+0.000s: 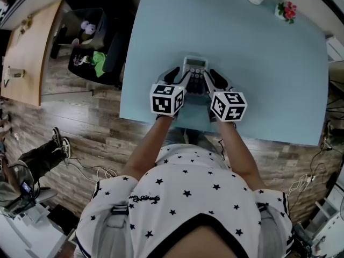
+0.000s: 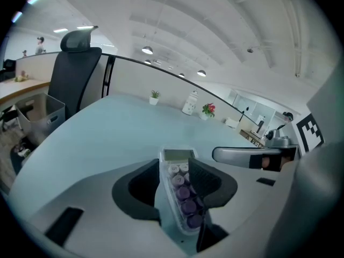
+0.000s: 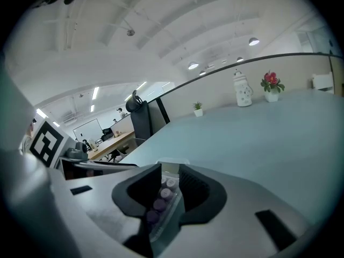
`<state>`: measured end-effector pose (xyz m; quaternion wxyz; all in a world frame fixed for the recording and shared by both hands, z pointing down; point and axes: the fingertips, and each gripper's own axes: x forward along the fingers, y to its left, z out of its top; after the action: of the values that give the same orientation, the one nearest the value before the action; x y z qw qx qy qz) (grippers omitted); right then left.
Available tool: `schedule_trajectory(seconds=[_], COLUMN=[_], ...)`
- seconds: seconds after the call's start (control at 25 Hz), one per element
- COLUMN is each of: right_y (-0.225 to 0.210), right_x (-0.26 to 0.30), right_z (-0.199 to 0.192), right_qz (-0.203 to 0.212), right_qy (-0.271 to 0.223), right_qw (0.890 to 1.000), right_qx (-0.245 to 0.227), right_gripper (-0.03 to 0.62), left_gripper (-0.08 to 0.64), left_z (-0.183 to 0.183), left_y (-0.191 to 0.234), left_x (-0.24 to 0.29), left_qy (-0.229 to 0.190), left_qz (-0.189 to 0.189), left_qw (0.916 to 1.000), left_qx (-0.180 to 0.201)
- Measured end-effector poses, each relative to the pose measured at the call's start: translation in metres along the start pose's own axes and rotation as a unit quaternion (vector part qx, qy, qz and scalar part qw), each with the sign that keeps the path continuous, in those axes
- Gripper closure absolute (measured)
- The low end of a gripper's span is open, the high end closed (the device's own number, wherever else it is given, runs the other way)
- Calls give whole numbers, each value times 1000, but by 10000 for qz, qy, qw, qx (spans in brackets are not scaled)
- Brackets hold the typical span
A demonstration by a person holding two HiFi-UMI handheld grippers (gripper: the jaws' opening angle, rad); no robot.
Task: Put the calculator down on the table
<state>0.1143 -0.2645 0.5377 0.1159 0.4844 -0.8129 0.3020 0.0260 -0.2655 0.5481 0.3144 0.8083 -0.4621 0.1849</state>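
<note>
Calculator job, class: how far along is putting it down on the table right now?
Done: the grey calculator with purple keys is over the pale blue table, near its front edge. In hand: the left gripper and right gripper each appear clamped on it. Left: both must release; whether it already rests on the table cannot be told.

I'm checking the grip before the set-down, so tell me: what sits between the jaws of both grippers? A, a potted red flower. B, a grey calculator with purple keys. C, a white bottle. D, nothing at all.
B: the grey calculator with purple keys shows edge-on between the jaws of the left gripper and of the right gripper.
</note>
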Motion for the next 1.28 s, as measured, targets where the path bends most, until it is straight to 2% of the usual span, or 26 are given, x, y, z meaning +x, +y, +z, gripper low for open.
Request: schedule_trajectory(seconds=[0.32,0.48,0.76,1.04,1.28], right_y=[12,22,33,39,43], right_x=[-18,-30,-58,-81,-84], right_z=[19,33,57,75,78], right_qz=[74,169,298,300,300], right_qy=[-389,-639,-1064,-1386,-1412], right_qw=[9992,9977,9937,9897,9890], right_qx=[-61,-146,-180,-204,-307], right_gripper=[536,585,592,593,594], left_gripper=[458,506,515,515,515], left_z=[22,33,51,63,71], left_y=[-16,-25,-45,-51,-49], left_x=[-22,-35,-58,-78,-87], left_qy=[-399,-554,-821,-1033,-1230], left_qz=[-147,-248,-508,-563,-537], left_qw=[9981,9951,9895,9837,9818], left_qx=[453,777,1071,1360,1344])
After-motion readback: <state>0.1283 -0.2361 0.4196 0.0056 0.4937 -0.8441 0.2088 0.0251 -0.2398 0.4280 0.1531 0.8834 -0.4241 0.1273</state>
